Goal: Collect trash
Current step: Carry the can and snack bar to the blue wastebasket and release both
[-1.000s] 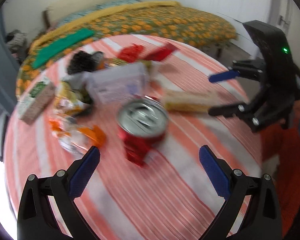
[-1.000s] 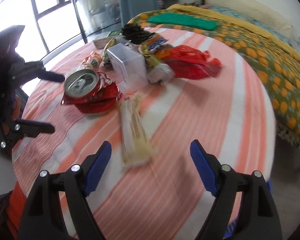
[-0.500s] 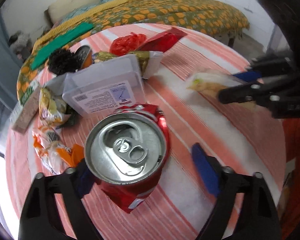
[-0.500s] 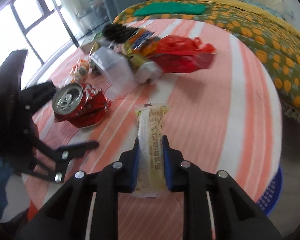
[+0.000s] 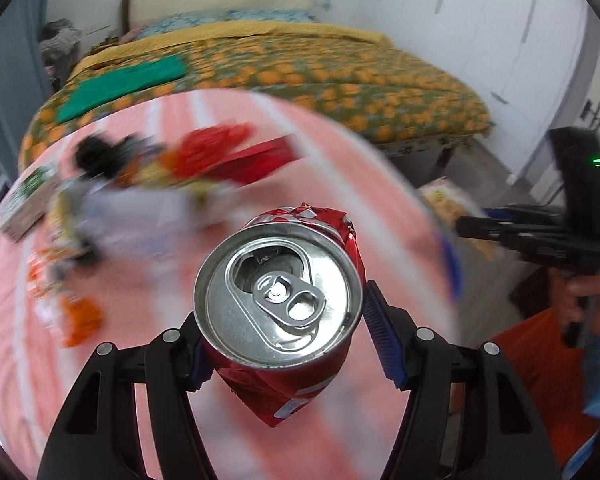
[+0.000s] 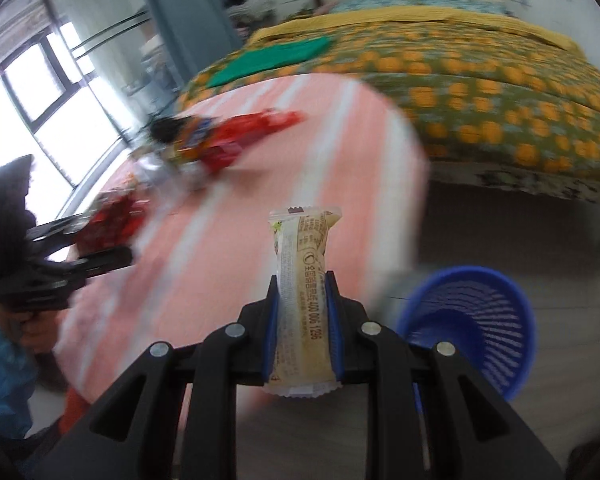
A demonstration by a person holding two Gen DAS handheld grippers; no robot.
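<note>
Crumpling along its red side, the soda can (image 5: pixel 278 300) sits between the blue pads of the left gripper (image 5: pixel 284 344), its silver lid facing the camera with the pull tab intact and the mouth open. The can's wall is dented and torn at the top edge and folded to a point at the bottom. The jaws have just been closing and are clamped on the can, which is lifted clear above the desk (image 5: pixel 148 280), a round top under a cloth of salmon and white stripes.

The second piece of trash, a pale yellow snack wrapper (image 6: pixel 303 300), is long and flat with crimped ends and dark print running along it. It stands upright in the right gripper (image 6: pixel 302 320), whose jaws are pressed together on its lower half, the upper half sticking out beyond the fingertips. It is held past the desk edge, over the floor.

Just to the right of that gripper, a blue slatted wastebasket (image 6: pixel 471 320) stands on the floor beside the desk.

More litter remains in a blurred heap at the far left of the desk: red plastic wrappers (image 5: pixel 236 156), a clear plastic box (image 5: pixel 140 216), something black and bristly (image 5: pixel 94 154), orange scraps (image 5: pixel 80 316) and a green and white carton (image 5: pixel 30 200).

Beyond the desk is a bed (image 5: pixel 339 76) with a green cover dotted orange, a folded green cloth (image 5: pixel 120 88) lying on it. A hand (image 5: pixel 591 300) grips the right tool's handle at the right edge of the left wrist view.
</note>
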